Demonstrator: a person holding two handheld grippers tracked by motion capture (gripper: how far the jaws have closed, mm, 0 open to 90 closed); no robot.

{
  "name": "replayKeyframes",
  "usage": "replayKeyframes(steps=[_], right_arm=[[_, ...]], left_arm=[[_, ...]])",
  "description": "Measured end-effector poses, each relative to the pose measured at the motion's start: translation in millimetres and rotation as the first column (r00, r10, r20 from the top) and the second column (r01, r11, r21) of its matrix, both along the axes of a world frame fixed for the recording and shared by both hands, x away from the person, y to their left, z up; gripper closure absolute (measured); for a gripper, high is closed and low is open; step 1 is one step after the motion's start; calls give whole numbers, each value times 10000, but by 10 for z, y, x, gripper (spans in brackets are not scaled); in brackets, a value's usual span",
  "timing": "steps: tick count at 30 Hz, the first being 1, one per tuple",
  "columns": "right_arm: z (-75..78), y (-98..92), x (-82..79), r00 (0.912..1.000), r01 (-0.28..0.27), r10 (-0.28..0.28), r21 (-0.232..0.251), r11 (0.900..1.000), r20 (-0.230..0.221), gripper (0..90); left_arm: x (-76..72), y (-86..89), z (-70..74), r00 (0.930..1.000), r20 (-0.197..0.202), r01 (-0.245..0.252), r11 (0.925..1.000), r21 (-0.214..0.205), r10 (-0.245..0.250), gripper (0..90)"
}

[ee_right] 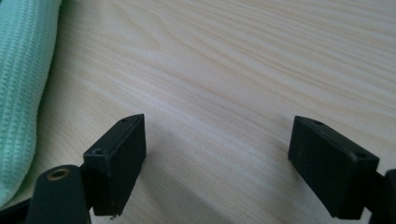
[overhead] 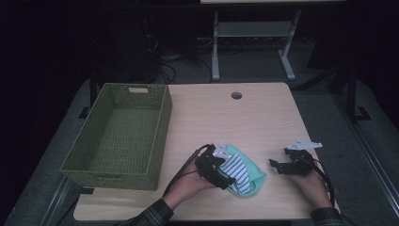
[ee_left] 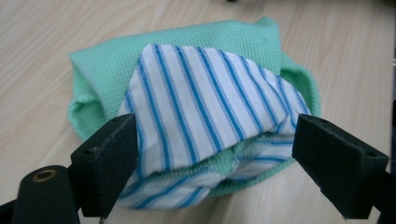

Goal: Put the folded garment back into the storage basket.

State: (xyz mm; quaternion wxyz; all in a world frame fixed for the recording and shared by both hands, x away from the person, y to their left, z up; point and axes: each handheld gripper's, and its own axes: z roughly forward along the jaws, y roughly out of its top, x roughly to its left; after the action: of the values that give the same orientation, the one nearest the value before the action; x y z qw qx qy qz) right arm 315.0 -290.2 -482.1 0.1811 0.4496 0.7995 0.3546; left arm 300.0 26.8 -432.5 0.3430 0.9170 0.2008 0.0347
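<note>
Left gripper [overhead: 225, 179] straddles the striped cloth [ee_left: 205, 112] (jaws apart).

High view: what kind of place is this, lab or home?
Most likely a lab or workshop set up for recording. A plain wooden table with a cable hole stands on grey floor, loose cables lie behind it, and a metal-framed bench stands beyond. The surroundings are dark.
</note>
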Motion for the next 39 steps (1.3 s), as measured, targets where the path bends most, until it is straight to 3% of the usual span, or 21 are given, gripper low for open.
replayKeyframes(steps=[2,5,6,9,11,12,21,24,27,29,32,39], right_arm=[[0,0,0,10000,10,-10,-1,10000,-1,187],[0,0,0,10000,7,-7,0,10000,0,187],[0,0,0,10000,6,-6,1,10000,0,187],[0,0,0,10000,9,-9,0,10000,-2,187],[0,0,0,10000,13,-13,3,10000,-11,187],[0,0,-1,10000,16,-16,4,10000,-14,187],[0,1,-1,10000,29,-29,7,10000,-17,185],[0,2,-1,10000,45,-45,5,10000,-19,185],[0,1,0,10000,62,-62,7,10000,-12,185],[-1,2,0,10000,76,-76,5,10000,-12,185],[0,2,1,9999,112,-112,5,9999,-12,185],[-1,4,3,9998,200,-200,-11,9998,-37,167]], left_arm=[[17,-54,-83,10000,-46,78,9993,369,-77,137],[15,-86,-143,9998,-136,150,9986,501,-143,137],[19,-91,-161,9995,-114,316,9965,768,-308,136],[13,-111,-216,9991,-117,414,9940,1015,-404,137],[-2,-131,-255,9992,-97,393,9935,1069,-385,133],[-18,-143,-265,9990,94,433,9916,1218,-448,132],[-25,-137,-255,9988,65,472,9901,1319,-484,169],[-11,-119,-229,9984,42,549,9893,1350,-560,250],[12,-88,-203,9980,21,616,9890,1345,-624,410],[20,-80,-202,9982,27,594,9900,1277,-602,444],[50,-52,-190,9977,-49,684,9898,1249,-683,599],[80,-32,-181,9968,-178,798,9898,1182,-782,683]])
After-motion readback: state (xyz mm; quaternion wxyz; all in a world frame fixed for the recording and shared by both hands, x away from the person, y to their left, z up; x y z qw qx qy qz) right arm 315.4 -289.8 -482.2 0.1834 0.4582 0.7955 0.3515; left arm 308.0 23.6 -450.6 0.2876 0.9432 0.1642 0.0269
